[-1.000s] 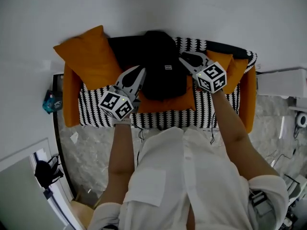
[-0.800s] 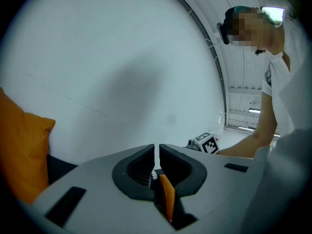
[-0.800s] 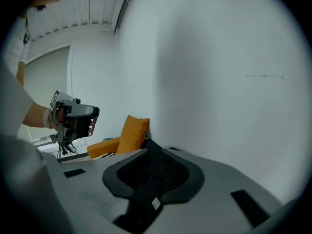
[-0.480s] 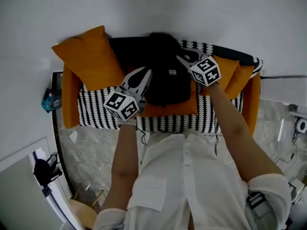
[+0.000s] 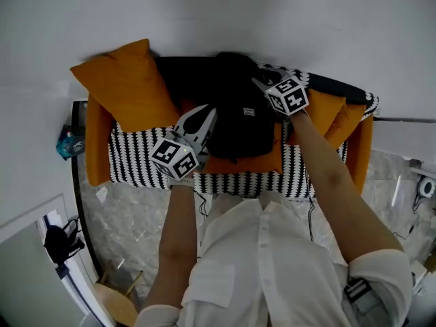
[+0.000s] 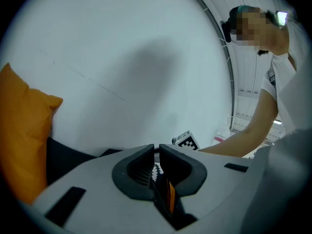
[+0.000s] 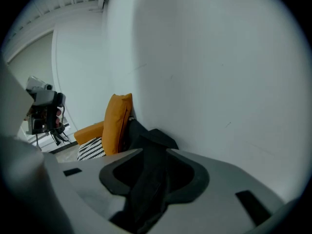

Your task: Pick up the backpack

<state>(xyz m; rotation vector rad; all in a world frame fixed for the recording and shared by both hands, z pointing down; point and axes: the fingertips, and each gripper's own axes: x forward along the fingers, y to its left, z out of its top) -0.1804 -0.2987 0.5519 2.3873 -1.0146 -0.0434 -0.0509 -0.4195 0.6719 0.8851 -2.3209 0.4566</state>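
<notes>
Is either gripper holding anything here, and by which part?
Nothing is held yet. The left gripper is shut and empty. The right gripper has just been opening its jaws; part of the backpack stands between them, unclamped.

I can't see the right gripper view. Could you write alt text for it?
The two grey jaws of the right gripper, which have just been opening, stand apart with the black backpack in the gap between them. Behind, an orange cushion stands by a white wall.

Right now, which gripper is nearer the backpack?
Right. The right gripper, jaws just opening, straddles the backpack at its top; the left gripper, shut, is beside its left edge.
</notes>
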